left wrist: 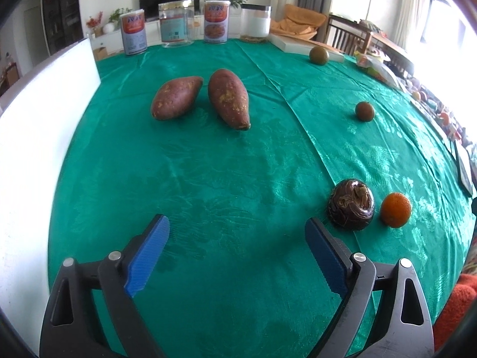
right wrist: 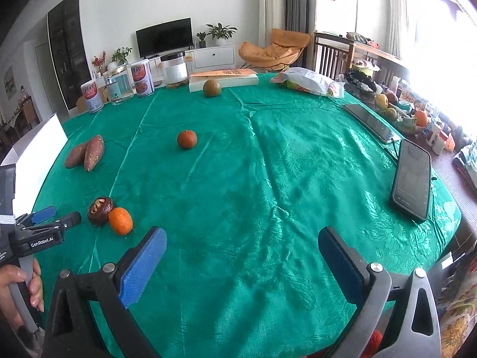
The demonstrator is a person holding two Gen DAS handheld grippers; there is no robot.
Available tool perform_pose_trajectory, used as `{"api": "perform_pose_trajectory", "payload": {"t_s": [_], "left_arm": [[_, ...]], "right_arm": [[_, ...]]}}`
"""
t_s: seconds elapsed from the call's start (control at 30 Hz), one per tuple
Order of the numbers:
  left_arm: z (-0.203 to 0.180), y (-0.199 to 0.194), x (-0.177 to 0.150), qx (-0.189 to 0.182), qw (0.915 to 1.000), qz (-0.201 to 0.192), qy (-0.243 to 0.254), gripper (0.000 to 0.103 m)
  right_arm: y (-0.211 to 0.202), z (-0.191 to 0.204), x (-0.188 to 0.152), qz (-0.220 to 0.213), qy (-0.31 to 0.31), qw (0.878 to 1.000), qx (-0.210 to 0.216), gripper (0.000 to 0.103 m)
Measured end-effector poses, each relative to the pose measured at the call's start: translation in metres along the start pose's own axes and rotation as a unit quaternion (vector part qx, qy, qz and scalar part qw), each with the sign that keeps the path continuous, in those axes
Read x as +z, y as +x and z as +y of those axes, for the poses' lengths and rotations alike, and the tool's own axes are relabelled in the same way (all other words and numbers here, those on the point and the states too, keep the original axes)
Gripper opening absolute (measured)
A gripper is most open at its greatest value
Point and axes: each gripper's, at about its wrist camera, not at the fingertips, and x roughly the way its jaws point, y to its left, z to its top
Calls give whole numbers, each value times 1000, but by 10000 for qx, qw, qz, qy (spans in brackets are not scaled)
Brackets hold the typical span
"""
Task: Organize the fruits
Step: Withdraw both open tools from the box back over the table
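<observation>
On the green tablecloth point(left wrist: 226, 179) two sweet potatoes point(left wrist: 176, 97) point(left wrist: 229, 98) lie side by side at the far middle. A dark brown round fruit point(left wrist: 351, 204) touches an orange mandarin point(left wrist: 396, 209) just right of my left gripper point(left wrist: 237, 223), which is open and empty above bare cloth. Farther off sit a small round fruit point(left wrist: 364, 111) and a greenish-brown one point(left wrist: 318, 55). In the right wrist view my right gripper point(right wrist: 242, 234) is open and empty near the front edge. The dark fruit point(right wrist: 100, 210) and mandarin point(right wrist: 120, 220) lie to its left, beside the left gripper point(right wrist: 61, 215).
Cans and jars point(left wrist: 176, 24) line the far edge, next to a flat white box point(right wrist: 223, 80). A white board point(left wrist: 44, 125) stands at the left. A phone point(right wrist: 413, 179), a tablet point(right wrist: 369, 122), a snack bag point(right wrist: 310, 82) and clutter occupy the right side. A hand point(right wrist: 18, 280) holds the left gripper's handle.
</observation>
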Motion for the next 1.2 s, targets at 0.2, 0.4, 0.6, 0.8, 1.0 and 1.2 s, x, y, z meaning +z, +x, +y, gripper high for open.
{"api": "perform_pose_trajectory", "payload": {"t_s": [0.2, 0.4, 0.6, 0.8, 1.0, 1.2], "left_arm": [[-2, 1, 0, 36, 10000, 20, 42, 95], [-2, 1, -1, 59, 10000, 29, 59, 95], [-3, 2, -1, 70, 9999, 34, 66, 95], [-5, 3, -1, 158, 9998, 65, 133, 95], [-5, 3, -1, 143, 9998, 69, 129, 96], [-2, 2, -1, 67, 9999, 48, 80, 96]], "right_arm": [[0, 2, 0, -4, -45, 10000, -20, 101], [-1, 1, 0, -15, -1, 10000, 11, 101], [-1, 2, 0, -26, -19, 10000, -5, 101], [-3, 2, 0, -65, -1, 10000, 22, 101], [-1, 3, 0, -38, -12, 10000, 29, 101], [0, 4, 0, -34, -32, 10000, -27, 101]]}}
